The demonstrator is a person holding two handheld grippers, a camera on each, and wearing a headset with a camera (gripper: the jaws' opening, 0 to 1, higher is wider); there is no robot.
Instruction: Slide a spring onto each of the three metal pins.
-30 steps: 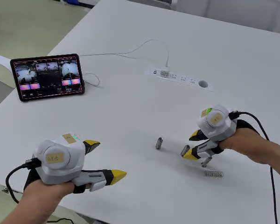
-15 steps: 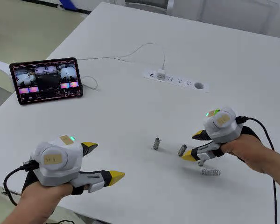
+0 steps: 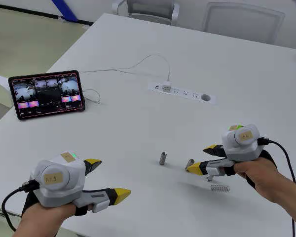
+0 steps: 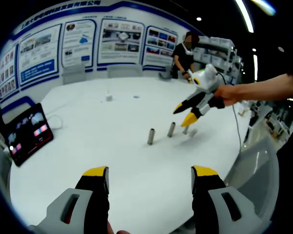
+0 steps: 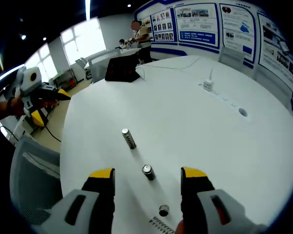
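Three short metal pins stand in a row on the white table [image 3: 138, 123]. The left pin [image 3: 163, 158] [image 5: 129, 138] wears a coiled spring. I cannot tell whether the middle pin [image 3: 189, 162] [image 5: 147, 171] carries one. The third pin [image 3: 209, 177] [image 5: 163, 210] stands under my right gripper, with a loose spring [image 3: 220, 188] [image 5: 161, 225] lying flat beside it. My right gripper [image 3: 201, 158] [image 5: 147, 173] is open, its jaws straddling the middle pin. Far to the left, my left gripper [image 3: 107, 177] [image 4: 149, 171] is open and holds nothing, pointing toward the pins [image 4: 151, 136].
A tablet [image 3: 46, 94] leans at the table's left edge. A white power strip [image 3: 180, 92] with a plugged cable lies at mid-table. Two chairs [image 3: 246, 22] stand beyond the far edge. The near table edge runs just below both hands.
The head camera has tilted, so the whole scene sits lower and further left. Both grippers stay open and keep about the same places relative to the pins.
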